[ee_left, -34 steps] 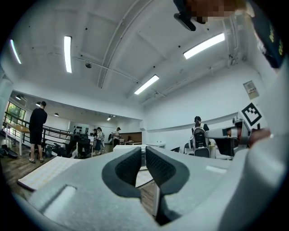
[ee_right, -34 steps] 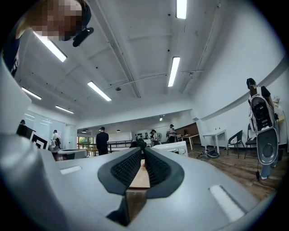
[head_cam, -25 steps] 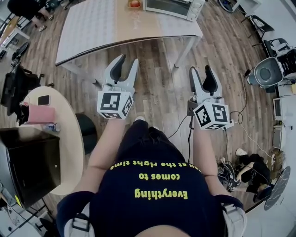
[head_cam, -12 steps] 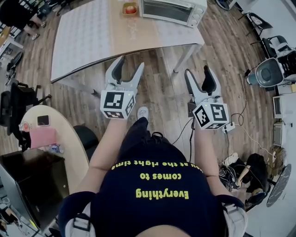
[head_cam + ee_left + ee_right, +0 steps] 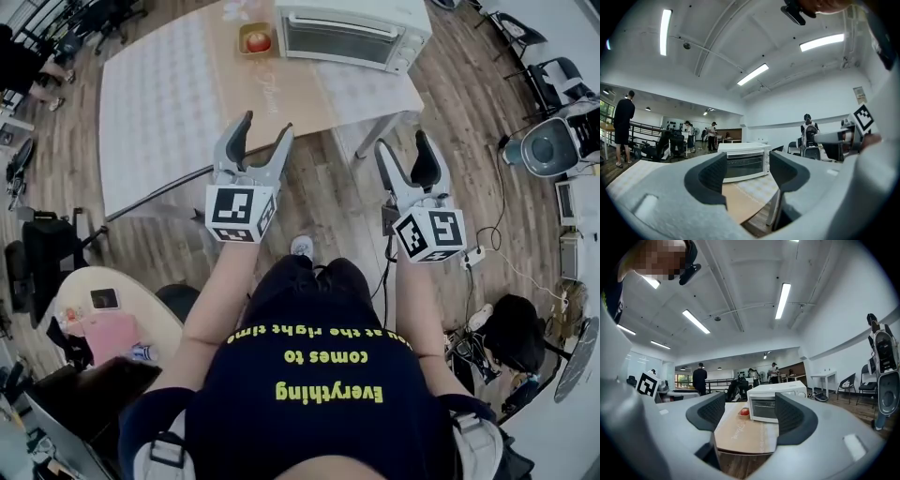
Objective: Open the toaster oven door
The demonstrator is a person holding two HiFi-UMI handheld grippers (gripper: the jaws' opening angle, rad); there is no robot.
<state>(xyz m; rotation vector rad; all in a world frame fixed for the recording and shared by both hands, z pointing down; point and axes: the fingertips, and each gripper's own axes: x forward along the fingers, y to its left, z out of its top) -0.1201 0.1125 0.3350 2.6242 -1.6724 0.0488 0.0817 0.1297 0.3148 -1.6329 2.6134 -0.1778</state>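
A white toaster oven [image 5: 352,33] stands at the far right end of the table [image 5: 169,103]; its glass door is shut, with the handle along the top. It also shows ahead in the left gripper view as the oven [image 5: 743,161] and in the right gripper view as the oven [image 5: 776,404]. My left gripper [image 5: 265,133] hovers at the table's near edge. My right gripper [image 5: 403,150] hangs over the floor beside the table's corner. Both point level toward the oven, well short of it. Both pairs of jaws have just been opening, with nothing between them.
A small bowl with a red fruit [image 5: 257,39] sits just left of the oven. A table leg [image 5: 370,131] stands ahead of the right gripper. Cables and a power strip [image 5: 469,258] lie on the wooden floor at right. Chairs [image 5: 553,80] and a round desk [image 5: 112,323] flank the area.
The person has stepped toward the table, so the oven and table sit nearer and lower in the head view. Both grippers travelled forward and their jaws spread wider.
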